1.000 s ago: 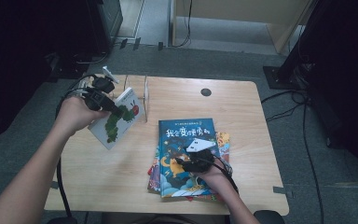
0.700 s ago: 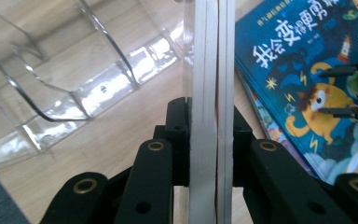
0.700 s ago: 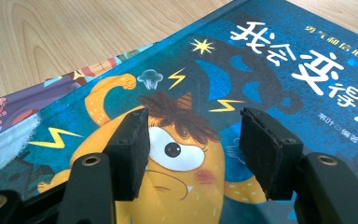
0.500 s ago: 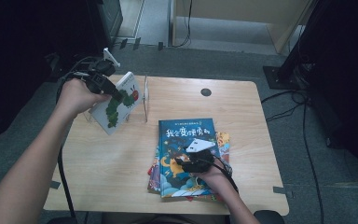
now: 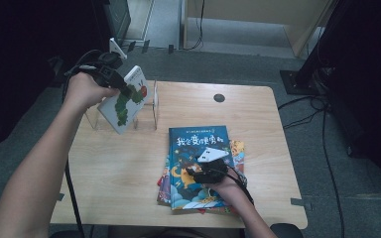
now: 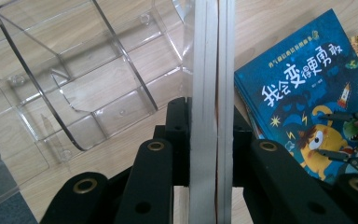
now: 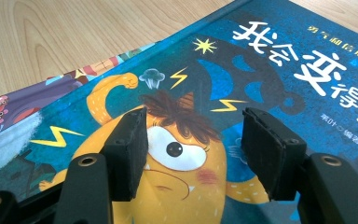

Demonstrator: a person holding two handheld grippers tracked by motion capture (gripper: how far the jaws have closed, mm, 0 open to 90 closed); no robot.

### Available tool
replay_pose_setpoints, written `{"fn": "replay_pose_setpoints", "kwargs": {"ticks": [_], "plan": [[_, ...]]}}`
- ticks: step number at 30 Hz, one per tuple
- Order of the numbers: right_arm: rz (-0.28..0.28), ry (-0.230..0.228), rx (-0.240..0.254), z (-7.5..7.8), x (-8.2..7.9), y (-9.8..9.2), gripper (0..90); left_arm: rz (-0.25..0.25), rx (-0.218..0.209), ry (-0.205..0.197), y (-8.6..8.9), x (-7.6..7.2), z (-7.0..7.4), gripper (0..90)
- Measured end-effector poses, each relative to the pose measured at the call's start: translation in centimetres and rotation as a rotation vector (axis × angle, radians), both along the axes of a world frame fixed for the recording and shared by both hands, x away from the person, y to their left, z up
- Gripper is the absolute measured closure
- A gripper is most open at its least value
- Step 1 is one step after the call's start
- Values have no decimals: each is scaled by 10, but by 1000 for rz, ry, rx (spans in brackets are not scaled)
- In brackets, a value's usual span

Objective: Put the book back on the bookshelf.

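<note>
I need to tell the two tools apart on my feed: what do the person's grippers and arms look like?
Both grippers, left gripper and right gripper, are black with two blocky jaws; round brass-coloured rivets mark the jaw arms, and the right's pads look like matte foam. Each carries a pale three-cornered plate on top and trails a black cable. The forearms are bare, with no sleeves visible.

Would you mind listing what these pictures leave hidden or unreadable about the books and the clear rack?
- White book, left gripper view: edge-on in the left gripper, cover hidden.
- Lower books, high view: blue book covers them; count unclear.
- Clear rack, high view: white book hides its left part.
- Blue book's small print, right gripper view: too small.
</note>
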State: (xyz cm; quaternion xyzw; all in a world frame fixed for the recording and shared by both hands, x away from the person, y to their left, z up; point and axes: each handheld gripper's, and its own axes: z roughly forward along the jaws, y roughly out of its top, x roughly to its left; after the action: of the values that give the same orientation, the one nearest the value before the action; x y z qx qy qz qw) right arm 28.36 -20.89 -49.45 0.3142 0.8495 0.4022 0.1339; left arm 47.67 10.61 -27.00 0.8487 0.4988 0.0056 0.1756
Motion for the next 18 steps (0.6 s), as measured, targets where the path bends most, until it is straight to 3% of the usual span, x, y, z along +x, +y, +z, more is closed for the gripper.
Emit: {"fn": "replay_pose_setpoints", "kwargs": {"ticks": [5,9,12,18], "plan": [[0,2,0,0,0,0,408,27,26,15,-9,13,-3,780],[0,3,0,0,0,0,407,45,24,26,-9,22,-5,780],[0,3,0,0,0,0,407,66,54,19,-9,28,-8,779],[0,3,0,0,0,0,407,85,55,41,-14,38,-17,779]]}}
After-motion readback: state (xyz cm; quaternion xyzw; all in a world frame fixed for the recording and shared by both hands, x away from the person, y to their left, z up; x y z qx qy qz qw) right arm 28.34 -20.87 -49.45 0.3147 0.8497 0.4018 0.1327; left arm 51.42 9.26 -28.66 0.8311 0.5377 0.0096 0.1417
